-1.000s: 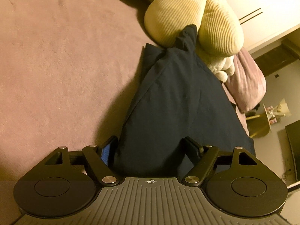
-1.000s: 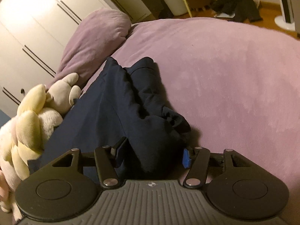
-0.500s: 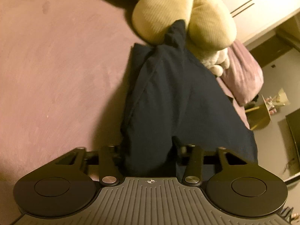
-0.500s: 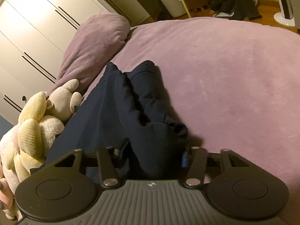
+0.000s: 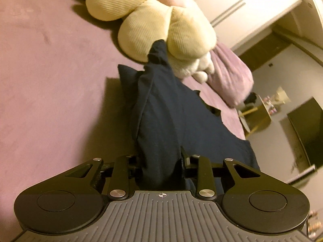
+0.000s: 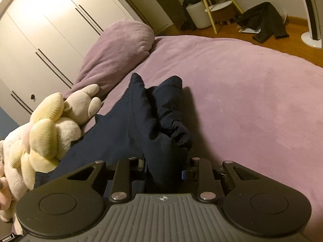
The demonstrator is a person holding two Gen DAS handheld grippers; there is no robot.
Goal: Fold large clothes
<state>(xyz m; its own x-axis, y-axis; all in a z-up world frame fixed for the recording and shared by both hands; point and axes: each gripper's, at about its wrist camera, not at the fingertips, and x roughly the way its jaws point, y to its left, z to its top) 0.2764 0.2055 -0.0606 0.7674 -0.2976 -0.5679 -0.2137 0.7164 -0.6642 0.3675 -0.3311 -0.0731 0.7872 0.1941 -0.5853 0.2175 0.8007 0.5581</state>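
A large dark navy garment [image 5: 169,117] lies stretched over the purple bed [image 5: 50,84], its far end against a plush toy. My left gripper [image 5: 161,161] is shut on the near edge of the garment, the cloth bunched between its jaws. In the right wrist view the same navy garment [image 6: 129,129] runs away from me with a rumpled fold on its right side. My right gripper [image 6: 165,169] is shut on another part of the near edge. Both fingertips are hidden by the cloth.
A cream and pink plush toy [image 5: 161,20] and a purple pillow [image 5: 232,76] sit at the head of the bed; they also show in the right wrist view [image 6: 48,129] [image 6: 119,46]. White wardrobe doors [image 6: 50,30] stand behind. Dark clothes [image 6: 262,22] and a stool lie on the wooden floor.
Both grippers closed from open onto the near edge of the navy garment. They lifted it a little, so the cloth now hangs tauter and narrower toward the plush toy.
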